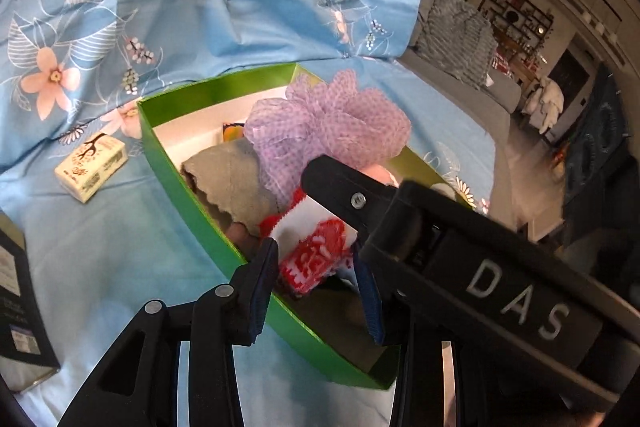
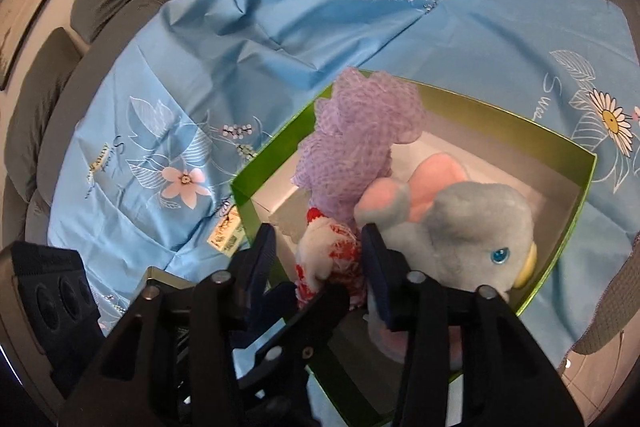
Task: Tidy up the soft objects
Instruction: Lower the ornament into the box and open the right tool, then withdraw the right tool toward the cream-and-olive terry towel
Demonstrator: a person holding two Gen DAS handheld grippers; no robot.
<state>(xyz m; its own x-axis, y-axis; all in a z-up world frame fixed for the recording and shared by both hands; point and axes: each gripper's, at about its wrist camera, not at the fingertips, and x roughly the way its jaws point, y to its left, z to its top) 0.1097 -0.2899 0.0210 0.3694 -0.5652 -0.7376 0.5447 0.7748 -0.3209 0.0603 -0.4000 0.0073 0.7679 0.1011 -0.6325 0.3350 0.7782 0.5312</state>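
On a blue floral sheet [image 1: 120, 247], a small cream packet [image 1: 91, 167] lies just left of a green box [image 1: 192, 203]. Over the box, the left gripper [image 1: 316, 291] is clamped on a red-and-white knitted item [image 1: 316, 251]. Beside it sit a grey cloth [image 1: 236, 179] and a purple mesh pouf [image 1: 332, 123]. The right gripper [image 2: 320, 259] brackets the same knit; its pads seem slightly apart. At the right end rests a grey plush elephant [image 2: 460, 227].
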